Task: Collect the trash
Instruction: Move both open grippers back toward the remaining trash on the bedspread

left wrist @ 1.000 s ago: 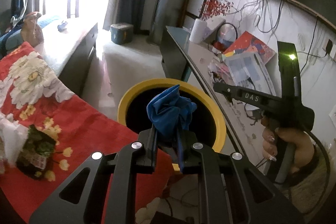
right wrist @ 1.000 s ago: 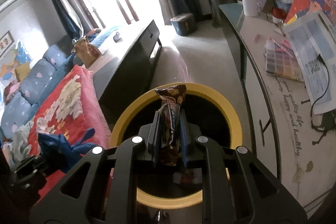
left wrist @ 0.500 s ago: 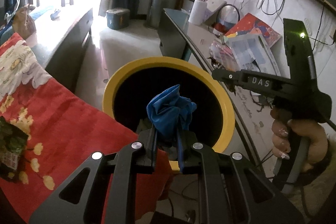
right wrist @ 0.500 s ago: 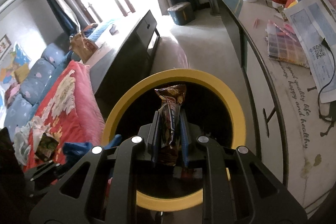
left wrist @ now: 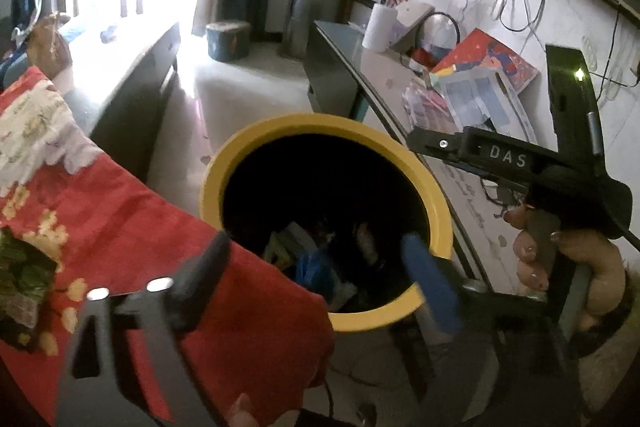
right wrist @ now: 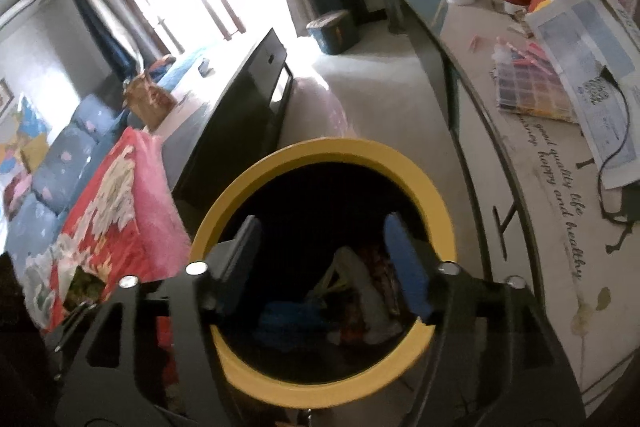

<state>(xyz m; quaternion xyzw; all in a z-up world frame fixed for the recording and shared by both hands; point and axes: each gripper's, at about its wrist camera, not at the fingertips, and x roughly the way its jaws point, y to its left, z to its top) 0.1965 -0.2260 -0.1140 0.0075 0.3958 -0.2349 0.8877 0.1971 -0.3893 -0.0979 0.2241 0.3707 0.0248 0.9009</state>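
Note:
A yellow-rimmed bin (left wrist: 434,195) with a dark inside stands on the floor between a red blanket and a desk; it also shows in the right wrist view (right wrist: 332,151). My left gripper (left wrist: 316,259) is open and empty above its near rim. My right gripper (right wrist: 322,251) is open and empty right over the bin mouth; its body shows in the left wrist view (left wrist: 504,159). Inside the bin lie a blue crumpled piece (left wrist: 314,269), wrappers and other trash (right wrist: 360,291). The blue piece also shows in the right wrist view (right wrist: 288,315).
A red flowered blanket (left wrist: 120,219) lies left of the bin, with a dark green packet (left wrist: 22,279) on it. A desk (right wrist: 560,187) with papers, cables and a paper roll (left wrist: 378,31) runs along the right. A dark low cabinet (right wrist: 248,107) stands behind.
Both grippers have opened over the bin. The blue crumpled piece left my left gripper and the brown wrapper left my right gripper; both now lie inside the bin.

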